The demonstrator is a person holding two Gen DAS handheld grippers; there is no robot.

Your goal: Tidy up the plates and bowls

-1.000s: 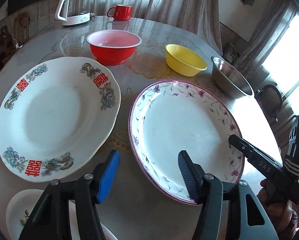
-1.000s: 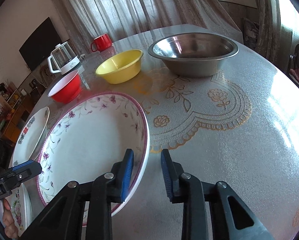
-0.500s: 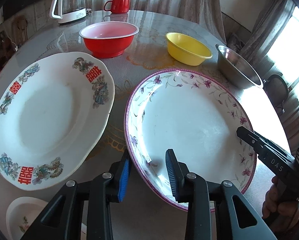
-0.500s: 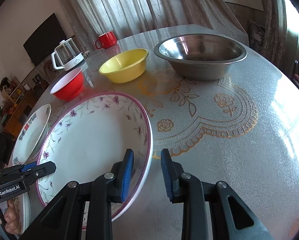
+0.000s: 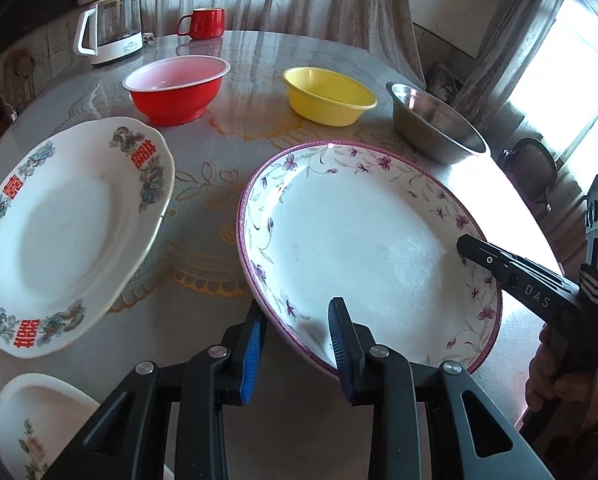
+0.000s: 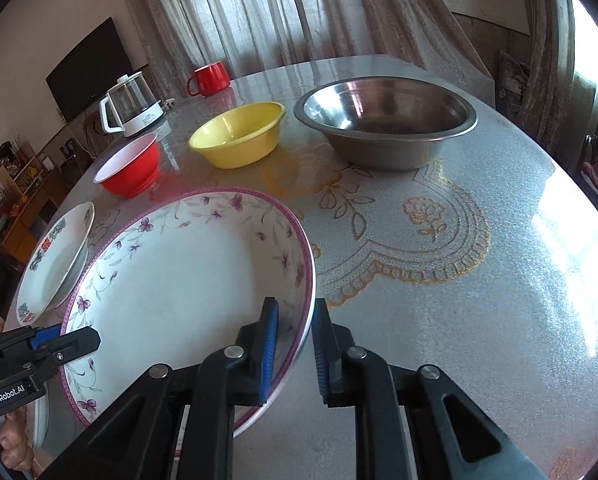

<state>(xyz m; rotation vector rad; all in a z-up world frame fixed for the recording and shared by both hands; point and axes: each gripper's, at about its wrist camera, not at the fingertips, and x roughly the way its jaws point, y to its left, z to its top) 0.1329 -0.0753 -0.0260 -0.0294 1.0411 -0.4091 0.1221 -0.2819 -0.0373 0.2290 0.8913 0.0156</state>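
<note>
A large white plate with purple flowers and a purple rim (image 5: 359,248) (image 6: 179,280) lies between both grippers. My left gripper (image 5: 297,340) straddles its near left rim, one blue pad under the edge and one inside, pressing on it. My right gripper (image 6: 295,340) is closing on the opposite rim, which sits pinched between its pads. Each gripper shows in the other's view, the right gripper (image 5: 465,246) and the left gripper (image 6: 79,338). A white plate with red characters (image 5: 59,240) (image 6: 55,260) rests to the left.
At the back of the round table (image 6: 439,280) stand a red bowl (image 5: 177,88), a yellow bowl (image 5: 327,96) and a steel bowl (image 5: 435,124). Behind them are a glass kettle (image 5: 111,28) and a red mug (image 5: 203,22). A small flowered dish (image 5: 31,420) sits near left.
The left jaws narrowed and slid over the flowered plate's rim. The right jaws then narrowed onto the opposite rim. The plate's far edge now looks tipped up.
</note>
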